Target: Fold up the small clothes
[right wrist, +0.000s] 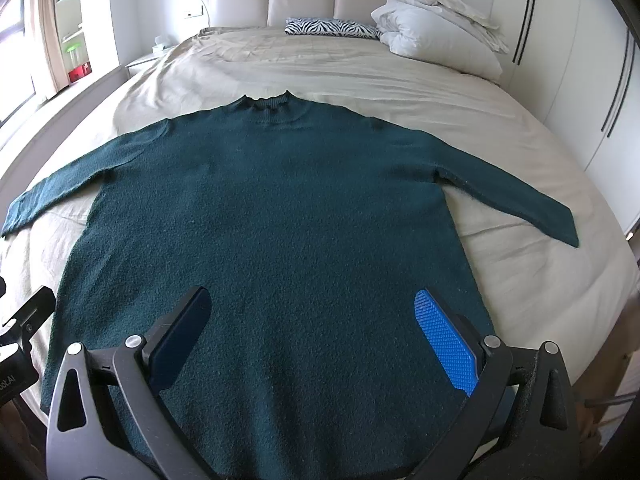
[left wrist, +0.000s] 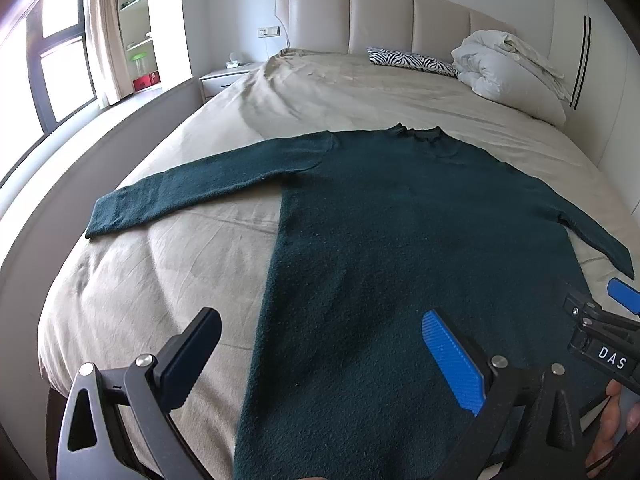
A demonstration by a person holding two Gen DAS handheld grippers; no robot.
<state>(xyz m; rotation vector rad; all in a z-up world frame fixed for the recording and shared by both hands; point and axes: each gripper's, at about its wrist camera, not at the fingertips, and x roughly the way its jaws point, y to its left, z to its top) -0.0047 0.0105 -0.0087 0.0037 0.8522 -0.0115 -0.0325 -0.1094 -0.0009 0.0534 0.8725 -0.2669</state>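
A dark green knit sweater (left wrist: 400,240) lies flat on the beige bed sheet (left wrist: 180,264), collar toward the headboard, both sleeves spread out sideways. It also shows in the right wrist view (right wrist: 272,220). My left gripper (left wrist: 320,344) is open and empty, held above the sweater's lower left edge. My right gripper (right wrist: 312,320) is open and empty, held above the middle of the hem. The right gripper's tip (left wrist: 624,296) shows at the right edge of the left wrist view.
A zebra-print pillow (left wrist: 412,62) and a bundled white duvet (left wrist: 508,68) lie by the padded headboard (left wrist: 380,16). A nightstand (left wrist: 224,78) and a window (left wrist: 56,60) are on the left. White wardrobe doors (right wrist: 580,80) stand to the right.
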